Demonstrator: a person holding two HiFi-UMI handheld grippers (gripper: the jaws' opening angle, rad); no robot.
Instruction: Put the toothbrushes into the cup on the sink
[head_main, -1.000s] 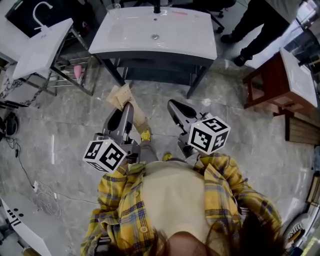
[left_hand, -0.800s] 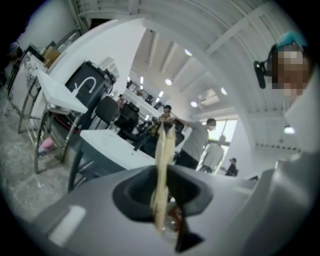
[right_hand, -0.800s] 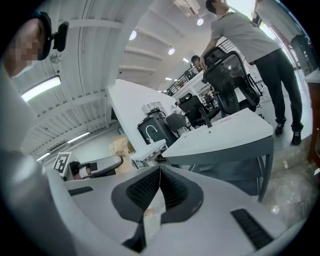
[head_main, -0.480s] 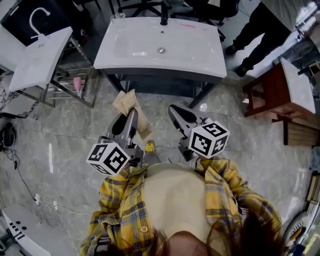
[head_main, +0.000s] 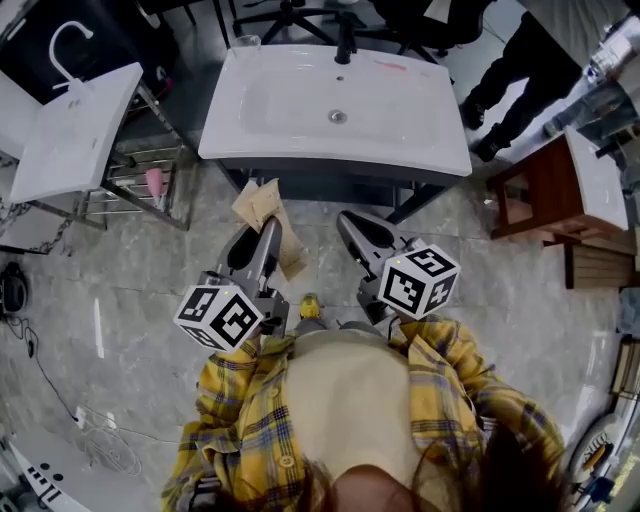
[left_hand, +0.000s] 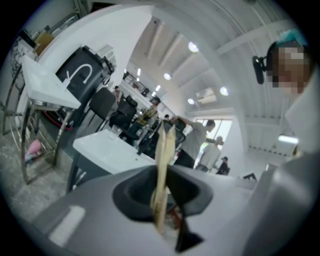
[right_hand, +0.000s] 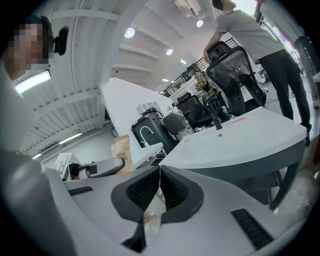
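L gripper (head_main: 262, 232) grips flat tan paper-sleeved toothbrush packs (head_main: 258, 203), held short of the white basin sink (head_main: 440, 150). Clear glass cup (head_main: 248, 41) sits at its back-left corner. R gripper (head_main: 350, 222) clenched, apparently empty. Packs prob. light and bendy; hold mid-sleeve.

Moving in now: left tongs (head_main: 268, 225) and right tongs (head_main: 348, 222) draw nearer the sink (head_main: 290, 110), faucet (head_main: 345, 45) and cup (head_main: 248, 41) sliding fully into view.

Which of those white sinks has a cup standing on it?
The middle sink with the black tap: a clear cup stands at its far left corner. The left sink and right sink show none.
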